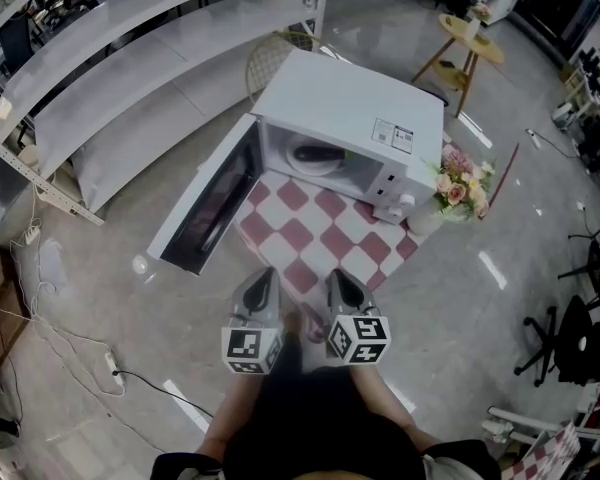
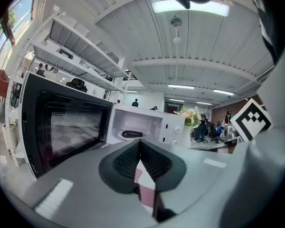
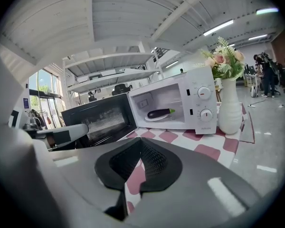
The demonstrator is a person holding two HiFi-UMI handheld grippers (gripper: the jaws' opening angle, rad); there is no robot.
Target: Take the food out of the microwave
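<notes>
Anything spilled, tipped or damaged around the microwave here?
Nothing stands out. The microwave sits on the checkered cloth with its door open, the eggplant lies on its plate inside, and the flower vase stands upright beside it.

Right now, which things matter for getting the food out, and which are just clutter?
For the job: microwave, its open door, eggplant on its plate.
Lying about: vase of flowers, checkered cloth, yellow side table.

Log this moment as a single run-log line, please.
white microwave: door open | dark purple eggplant: on white plate inside | left gripper: shut, empty | right gripper: shut, empty
</notes>
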